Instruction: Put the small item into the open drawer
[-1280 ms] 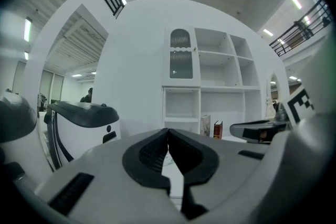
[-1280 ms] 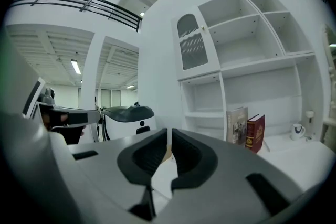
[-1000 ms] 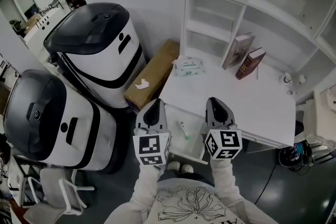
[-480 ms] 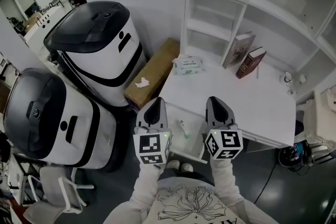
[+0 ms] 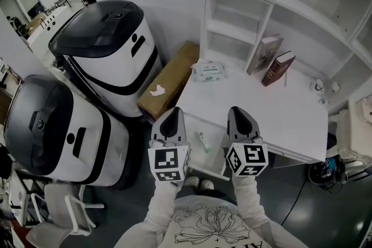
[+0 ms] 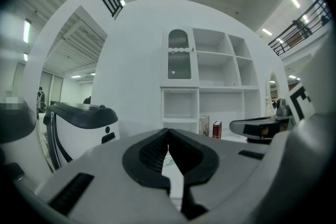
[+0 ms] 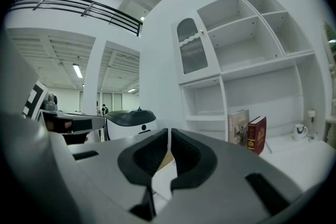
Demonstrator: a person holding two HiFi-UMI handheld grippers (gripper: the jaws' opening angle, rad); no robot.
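A small green and white item (image 5: 203,142) lies inside the open white drawer (image 5: 214,170) under the desk's front edge. My left gripper (image 5: 172,114) hovers over the drawer's left side, jaws shut with nothing between them. My right gripper (image 5: 237,111) hangs over the drawer's right side at the desk edge, also shut and empty. In the left gripper view the left gripper (image 6: 168,131) points level at the shelf unit. In the right gripper view the right gripper (image 7: 169,131) points the same way.
The white desk (image 5: 290,113) carries a wipes pack (image 5: 208,72), two leaning books (image 5: 271,61) and a small cup (image 5: 317,87). White shelves (image 5: 279,14) rise behind. Two large black and white machines (image 5: 104,49) and a cardboard box (image 5: 168,81) stand left of the desk.
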